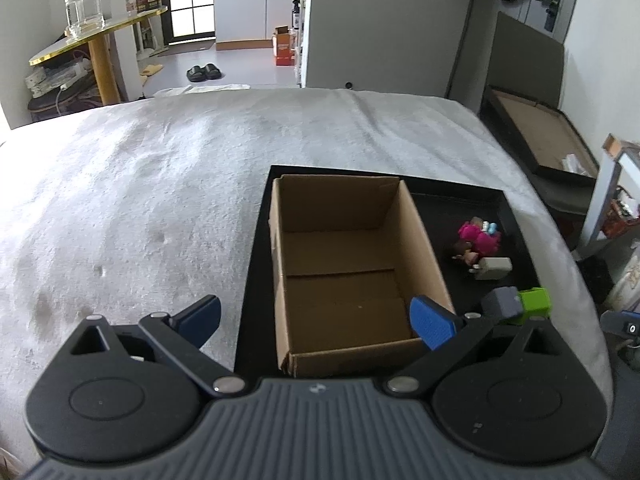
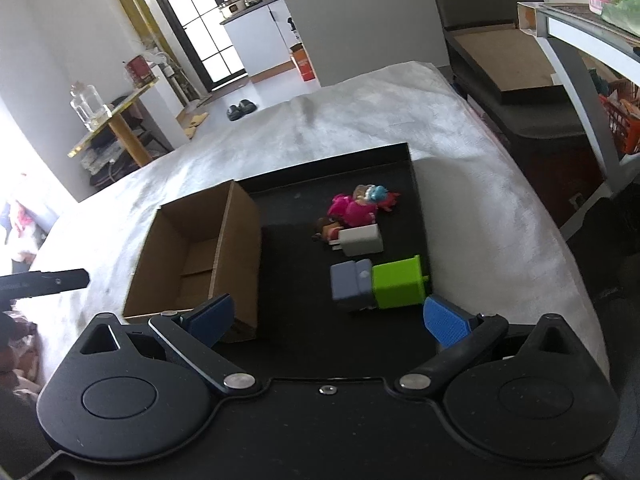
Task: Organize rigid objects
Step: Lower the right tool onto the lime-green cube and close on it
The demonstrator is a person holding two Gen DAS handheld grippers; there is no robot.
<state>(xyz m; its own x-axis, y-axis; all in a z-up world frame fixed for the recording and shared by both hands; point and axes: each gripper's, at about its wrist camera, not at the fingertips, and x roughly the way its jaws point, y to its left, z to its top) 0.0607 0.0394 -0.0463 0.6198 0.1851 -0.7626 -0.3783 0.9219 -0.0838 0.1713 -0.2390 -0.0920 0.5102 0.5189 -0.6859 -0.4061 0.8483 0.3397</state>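
Note:
An empty cardboard box [image 1: 344,272] stands on the left part of a black tray [image 1: 516,216] on a white blanket. Right of the box lie a pink toy figure [image 1: 480,236], a white charger plug [image 1: 492,268] and a grey-and-green toy truck [image 1: 516,304]. My left gripper [image 1: 316,320] is open and empty, low over the box's near end. In the right wrist view the box [image 2: 200,256], the pink figure [image 2: 356,208], the plug [image 2: 360,240] and the truck [image 2: 380,286] lie on the tray [image 2: 296,208]. My right gripper [image 2: 328,320] is open and empty, just short of the truck.
The white blanket [image 1: 160,184] covers the bed around the tray. A gold-edged side table with a glass jar [image 1: 84,4] stands far left. An open flat carton [image 1: 536,132] sits off the bed at right. A shelf unit [image 2: 580,60] stands at the right.

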